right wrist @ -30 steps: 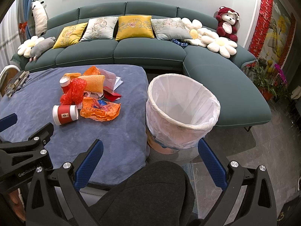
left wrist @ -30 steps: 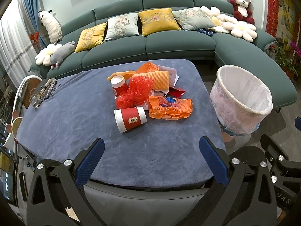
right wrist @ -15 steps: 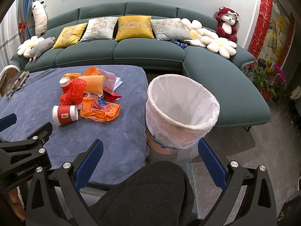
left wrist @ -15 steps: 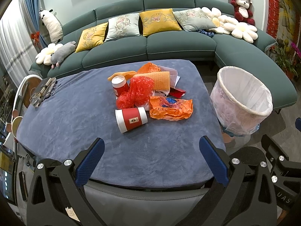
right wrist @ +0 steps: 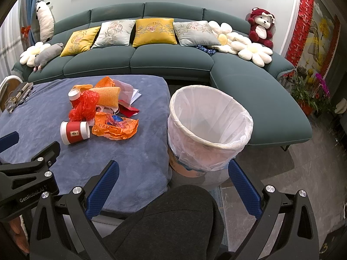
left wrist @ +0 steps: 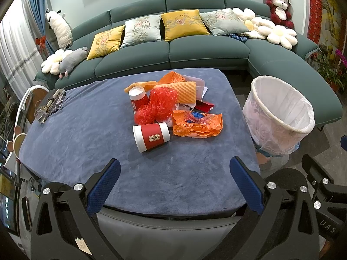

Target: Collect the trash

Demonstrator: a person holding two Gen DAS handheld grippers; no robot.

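A pile of trash lies mid-table: a red paper cup on its side (left wrist: 151,137) (right wrist: 74,132), an upright red cup (left wrist: 138,98), a crumpled red plastic bag (left wrist: 158,106) (right wrist: 84,106), an orange plastic bag (left wrist: 197,123) (right wrist: 116,126), an orange foam sleeve (left wrist: 186,92) and white papers (right wrist: 128,92). A white-lined trash bin (left wrist: 279,114) (right wrist: 208,125) stands on the floor right of the table. My left gripper (left wrist: 174,184) is open and empty above the table's near edge. My right gripper (right wrist: 173,186) is open and empty, low in front of the bin.
The blue-covered table (left wrist: 86,130) sits before a green sofa (left wrist: 195,49) with cushions and plush toys. Keys and small items (left wrist: 49,106) lie at the table's left edge. A dark knee (right wrist: 173,223) shows below the right gripper. Potted flowers (right wrist: 312,91) stand far right.
The views have shifted very slightly; both grippers stay open and the trash has not moved.
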